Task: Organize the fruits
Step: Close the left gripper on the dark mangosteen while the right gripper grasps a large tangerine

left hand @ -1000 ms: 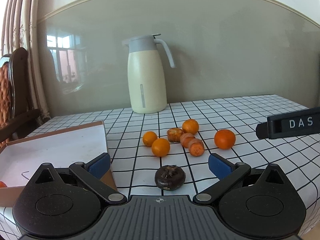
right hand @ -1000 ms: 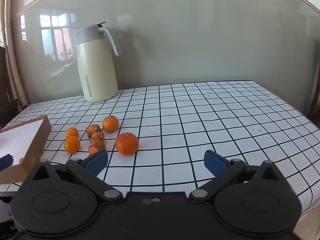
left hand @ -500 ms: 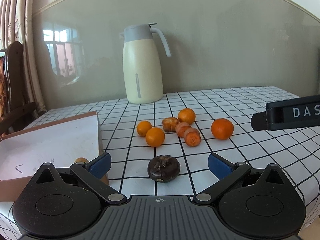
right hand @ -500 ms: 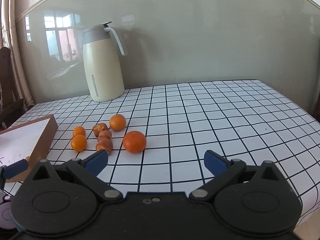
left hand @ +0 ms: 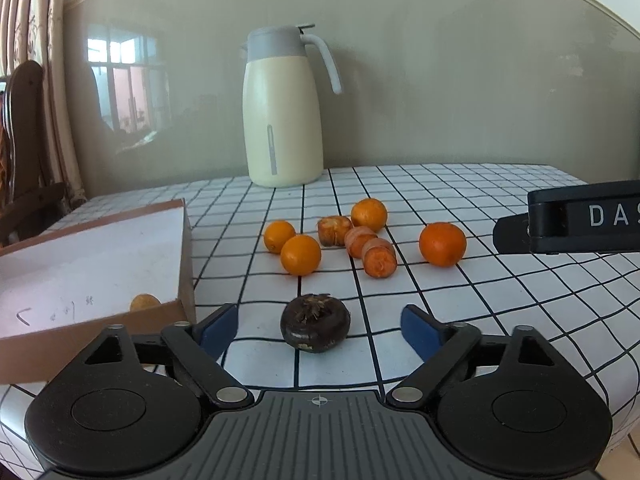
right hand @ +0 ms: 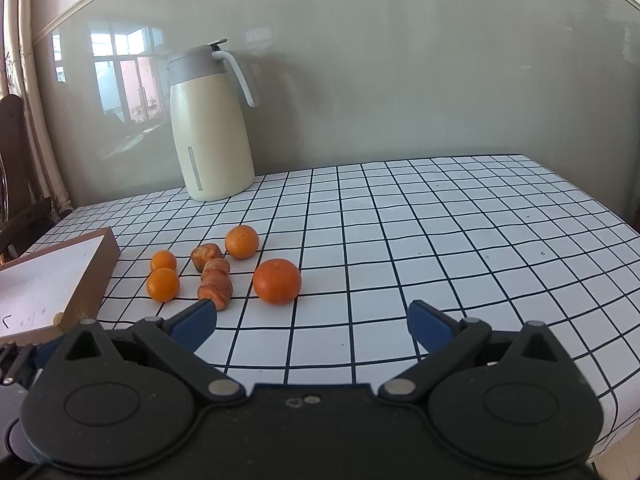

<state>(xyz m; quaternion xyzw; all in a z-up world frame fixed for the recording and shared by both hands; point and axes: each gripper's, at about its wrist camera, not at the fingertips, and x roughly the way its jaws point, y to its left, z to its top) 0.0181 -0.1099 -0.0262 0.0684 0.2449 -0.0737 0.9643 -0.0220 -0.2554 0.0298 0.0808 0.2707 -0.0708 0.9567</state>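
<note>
A dark brown round fruit (left hand: pixel 315 332) lies on the checked tablecloth between the blue pads of my left gripper (left hand: pixel 318 313). Its jaws are closing, with a gap still showing on each side of the fruit. Beyond it lie several oranges (left hand: pixel 301 255) and three orange-brown chunks (left hand: pixel 379 258); the biggest orange (right hand: pixel 277 281) is on the right. A cardboard box (left hand: pixel 186 264) with a white inside stands at the left and holds one small orange (left hand: pixel 145 303). My right gripper (right hand: pixel 314 322) hovers open over bare cloth, nothing between its fingers.
A cream jug (left hand: pixel 282 120) with a grey lid stands at the back by the wall. A dark wooden chair (left hand: pixel 24 140) is beyond the table's left side. A finger of the right gripper (left hand: pixel 568 216) juts in from the right. The table's right edge (right hand: pixel 592 200) drops off.
The left gripper's pads have come closer together around the dark fruit, and its view has tipped so the box's small orange shows. The right gripper has hardly moved.
</note>
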